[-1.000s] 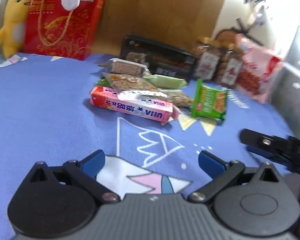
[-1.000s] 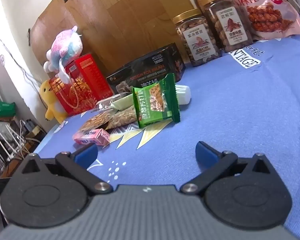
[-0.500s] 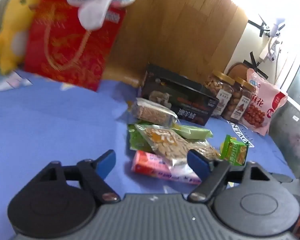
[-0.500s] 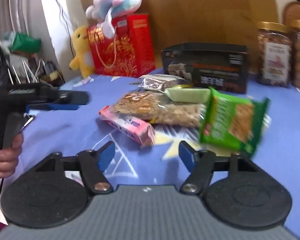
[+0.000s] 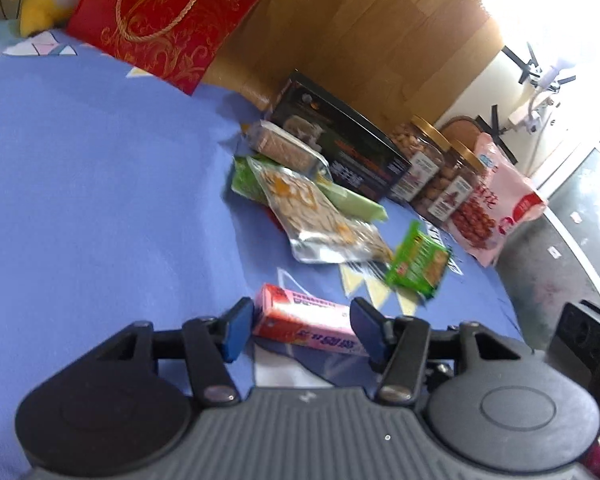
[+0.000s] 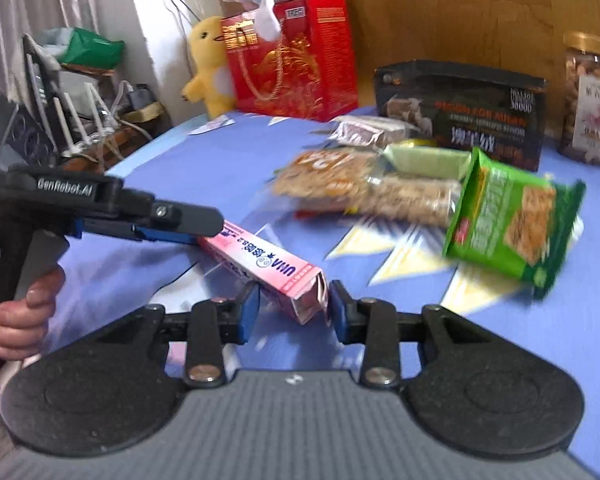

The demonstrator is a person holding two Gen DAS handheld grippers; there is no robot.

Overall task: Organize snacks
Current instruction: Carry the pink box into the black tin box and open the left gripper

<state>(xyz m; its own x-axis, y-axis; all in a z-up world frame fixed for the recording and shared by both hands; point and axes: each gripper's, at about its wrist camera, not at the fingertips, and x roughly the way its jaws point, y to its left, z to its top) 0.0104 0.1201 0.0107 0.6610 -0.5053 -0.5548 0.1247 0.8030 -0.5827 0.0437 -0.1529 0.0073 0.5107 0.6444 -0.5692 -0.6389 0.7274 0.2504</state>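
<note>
Pink box (image 6: pixel 260 264), green packet (image 6: pixel 512 224), red-and-gold bag (image 6: pixel 296 56), blue cloth (image 5: pixel 100 184).

"GenRobot.AI" stands in pale letters on the black body of the left claw (image 6: pixel 204 224); "UHA", upside down, with blurred Chinese characters, is on the side of the pink box (image 6: pixel 268 266); print on the black box (image 6: pixel 460 112) and the jar label (image 6: pixel 592 124) is too blurred to read.
</note>
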